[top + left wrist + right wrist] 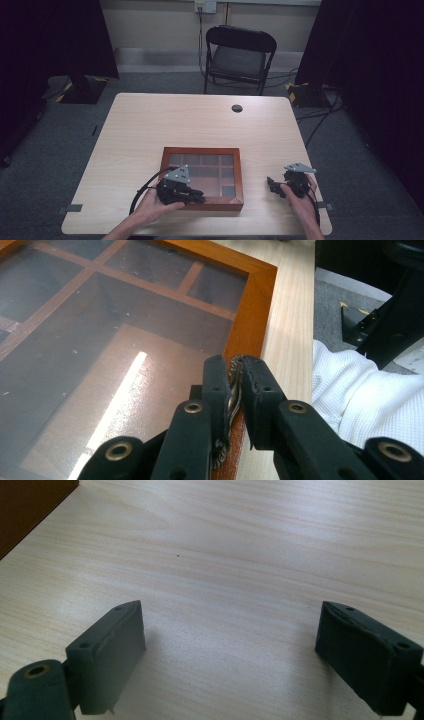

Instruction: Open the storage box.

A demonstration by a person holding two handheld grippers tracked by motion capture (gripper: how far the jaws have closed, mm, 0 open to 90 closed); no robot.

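Note:
A wooden box (202, 150) with a glass lid over several compartments lies near the table's front edge. My left gripper (199, 196) reaches over the box's front rim from the left. In the left gripper view its jaws (236, 366) are shut on a small brass-coloured metal clasp (234, 392) at the edge of the orange-brown frame (250, 310). My right gripper (272, 185) rests to the right of the box, apart from it. The right gripper view has it (231, 611) open over bare tabletop, with nothing between the pads.
The light wooden table (150, 125) has a round cable hole (237, 108) at the back. A black folding chair (240, 55) stands behind the table. Dark curtains hang at both sides. A white sleeve (350, 385) lies past the box's corner.

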